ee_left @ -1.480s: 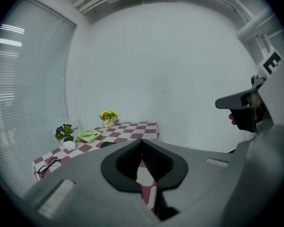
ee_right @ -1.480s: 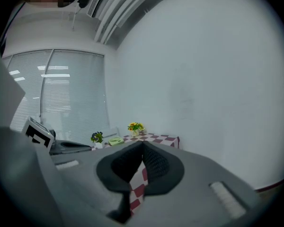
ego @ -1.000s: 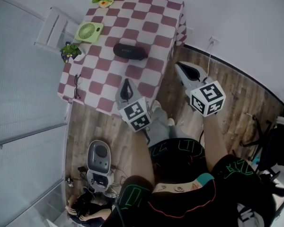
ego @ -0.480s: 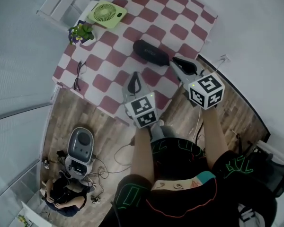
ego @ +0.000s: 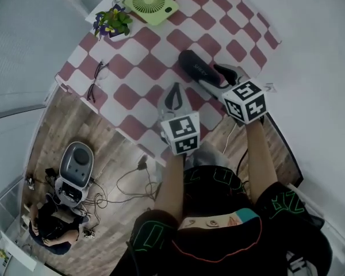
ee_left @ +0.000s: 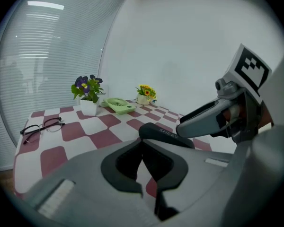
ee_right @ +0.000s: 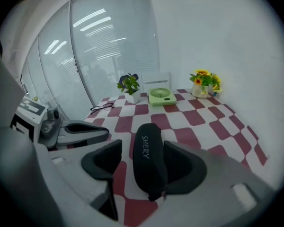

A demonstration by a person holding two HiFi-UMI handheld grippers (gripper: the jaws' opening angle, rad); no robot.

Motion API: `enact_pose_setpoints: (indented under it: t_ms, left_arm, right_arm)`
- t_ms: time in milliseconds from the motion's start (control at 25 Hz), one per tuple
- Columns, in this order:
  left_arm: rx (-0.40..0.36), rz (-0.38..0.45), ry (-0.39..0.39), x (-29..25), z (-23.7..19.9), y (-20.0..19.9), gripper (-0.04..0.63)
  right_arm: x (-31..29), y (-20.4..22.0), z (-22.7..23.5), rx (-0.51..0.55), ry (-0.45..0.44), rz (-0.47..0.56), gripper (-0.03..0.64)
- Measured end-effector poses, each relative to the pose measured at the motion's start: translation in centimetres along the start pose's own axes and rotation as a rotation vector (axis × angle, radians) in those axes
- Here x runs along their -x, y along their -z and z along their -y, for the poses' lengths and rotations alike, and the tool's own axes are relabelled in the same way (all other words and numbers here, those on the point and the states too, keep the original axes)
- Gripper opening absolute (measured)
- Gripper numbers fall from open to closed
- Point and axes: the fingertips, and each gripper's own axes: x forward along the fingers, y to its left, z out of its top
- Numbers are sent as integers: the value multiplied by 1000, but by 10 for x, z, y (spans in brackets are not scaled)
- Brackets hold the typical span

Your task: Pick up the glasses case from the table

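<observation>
The person (ego: 218, 237) is wearing a black short-sleeved top (ego: 247, 257) with a thin red line curving across the chest and a teal patch (ego: 247, 216) near the collar. Green outlined markings are showing on both sleeves (ego: 152, 234) and on the black shorts (ego: 213, 180), apparently lettering, too small to read.

A second ago the right gripper (ego: 215, 78) hangs over the floor, right of the table (ego: 132, 68). Now it straddles the glasses case (ego: 191, 64), jaws opening. The left gripper (ego: 173, 95) reaches farther over the table.
</observation>
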Motion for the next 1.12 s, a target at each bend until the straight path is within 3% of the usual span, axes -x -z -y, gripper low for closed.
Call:
enact_pose_setpoints:
  t_ms: [360, 640, 880, 1120]
  left_arm:
    - [80, -28, -53, -11, -31, 8, 6]
    - [103, -26, -125, -10, -48, 4, 6]
    - [136, -22, -217, -7, -65, 8, 6]
    - [173, 43, -340, -1, -84, -18, 6]
  right_arm:
    - [-56, 18, 6, 88, -20, -257, 348]
    - [-77, 25, 8, 130, -43, -333, 348]
    - [-81, 26, 5, 180, -58, -314, 341]
    - [-57, 5, 14, 100, -73, -144, 333]
